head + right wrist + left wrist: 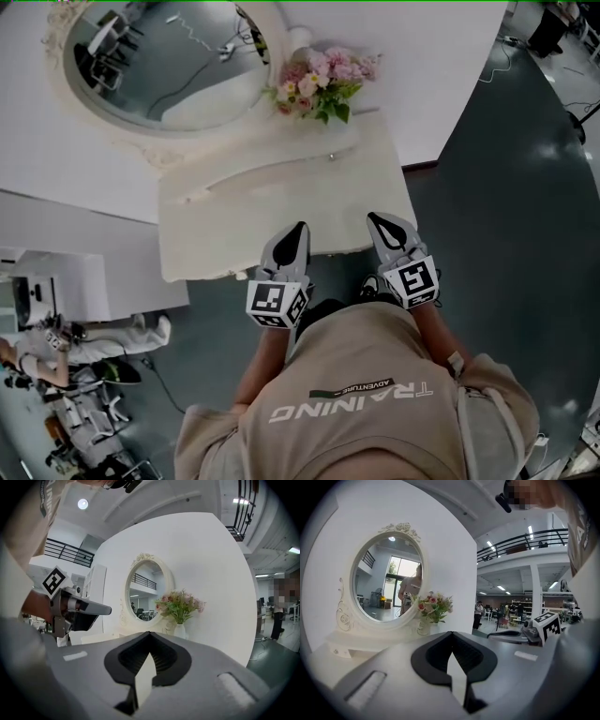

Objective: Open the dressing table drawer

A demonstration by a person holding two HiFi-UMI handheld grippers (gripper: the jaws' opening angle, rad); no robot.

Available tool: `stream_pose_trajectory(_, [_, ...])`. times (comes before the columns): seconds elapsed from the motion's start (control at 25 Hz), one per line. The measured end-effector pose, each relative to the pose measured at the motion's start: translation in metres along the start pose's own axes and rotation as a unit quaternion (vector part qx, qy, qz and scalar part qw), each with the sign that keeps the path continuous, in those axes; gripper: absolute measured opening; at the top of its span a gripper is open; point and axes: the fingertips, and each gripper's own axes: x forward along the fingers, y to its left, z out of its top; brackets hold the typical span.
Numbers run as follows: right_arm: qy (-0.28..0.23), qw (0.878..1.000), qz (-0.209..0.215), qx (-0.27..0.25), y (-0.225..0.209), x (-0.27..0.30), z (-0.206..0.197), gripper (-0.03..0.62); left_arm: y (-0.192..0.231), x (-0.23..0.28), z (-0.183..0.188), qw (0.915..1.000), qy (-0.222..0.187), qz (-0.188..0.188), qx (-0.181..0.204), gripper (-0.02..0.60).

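Two grippers, left [298, 229] and right [375, 219], both closed and empty, hover side by side at the near edge of a cream dressing table [234, 206] at frame centre. Its drawer cannot be made out from above. An oval mirror [164, 61] sits at upper left.

We find bright, even overhead lighting; ceiling strips [530, 530] glare and the dark floor [525, 234] shows soft reflections. Both gripper views bend and darken at their edges.

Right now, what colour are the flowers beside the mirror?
The flowers are pink and cream, with green leaves; the head view shows them best.
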Motion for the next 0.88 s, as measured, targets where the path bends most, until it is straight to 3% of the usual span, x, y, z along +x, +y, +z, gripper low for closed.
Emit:
stream_pose_trajectory(0.6, [0.042,0.999,0.012,0.0,-0.013,0.049,-0.008,0.002,0.047,0.016,-0.015,0.9987,0.009,0.024,-0.044,0.018])
stream_pose_trajectory(0.88, [0.047,0.999,-0.006,-0.015,-0.017,0.088,0.013,0.002,0.092,0.047,0.011,0.9996,-0.01,0.005,-0.025,0.018])
